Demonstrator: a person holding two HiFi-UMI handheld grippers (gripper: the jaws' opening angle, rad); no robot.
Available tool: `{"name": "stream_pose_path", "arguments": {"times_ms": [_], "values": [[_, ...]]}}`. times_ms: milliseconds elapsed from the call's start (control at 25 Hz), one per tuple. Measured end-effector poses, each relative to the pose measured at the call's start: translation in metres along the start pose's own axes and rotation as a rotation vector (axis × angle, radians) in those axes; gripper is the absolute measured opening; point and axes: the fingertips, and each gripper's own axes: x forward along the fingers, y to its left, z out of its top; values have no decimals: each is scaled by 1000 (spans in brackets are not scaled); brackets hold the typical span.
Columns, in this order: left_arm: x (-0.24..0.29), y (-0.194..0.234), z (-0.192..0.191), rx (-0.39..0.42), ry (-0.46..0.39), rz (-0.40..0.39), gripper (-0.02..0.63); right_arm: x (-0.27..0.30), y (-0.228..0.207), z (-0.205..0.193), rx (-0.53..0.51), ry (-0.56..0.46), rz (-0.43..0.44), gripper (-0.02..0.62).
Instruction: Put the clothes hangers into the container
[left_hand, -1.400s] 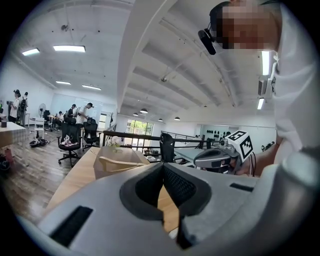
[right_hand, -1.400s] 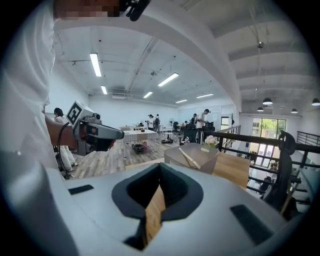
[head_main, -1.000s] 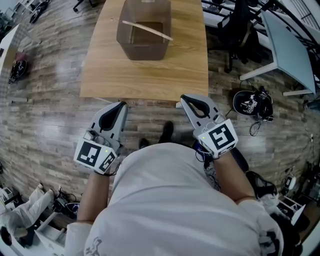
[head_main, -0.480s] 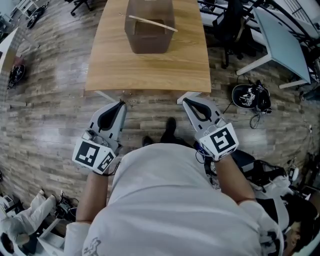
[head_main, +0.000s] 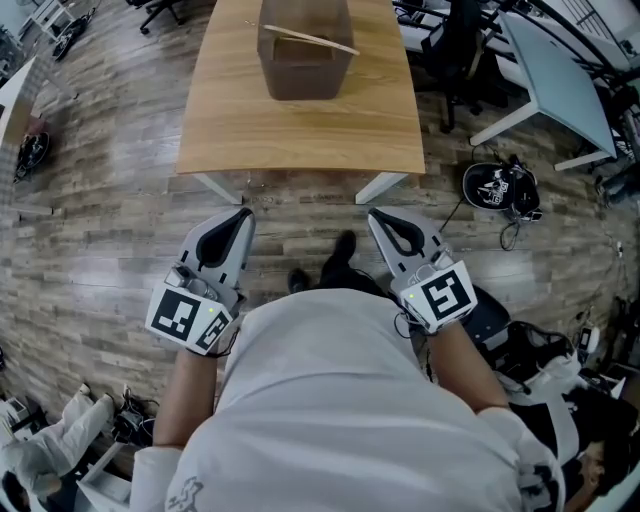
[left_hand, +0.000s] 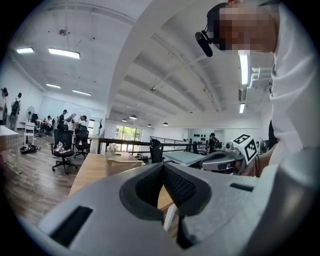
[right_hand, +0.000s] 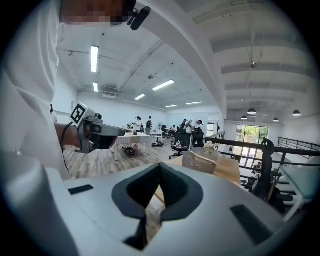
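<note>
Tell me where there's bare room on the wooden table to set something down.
The table is bare from its near edge up to the brown container, plus strips on either side of it. The far part is crowded: the container sits there with a hanger across its rim.

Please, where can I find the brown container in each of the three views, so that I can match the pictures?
Head view: the container stands at the top centre, on the far part of the wooden table.
Left gripper view: the container shows a little left of centre, on the table.
Right gripper view: the container shows right of centre, on the table.
Shared landmark: the wooden table under it.
</note>
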Motion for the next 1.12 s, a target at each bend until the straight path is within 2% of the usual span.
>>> {"name": "stream_pose_path", "arguments": {"times_ms": [400, 1120], "values": [[-9, -4, -3, 5, -3, -8, 6, -9, 17, 2, 19, -21, -15, 6], [-10, 7, 2, 1, -25, -21, 6, 1, 20, 8, 11, -21, -22, 6]]}}
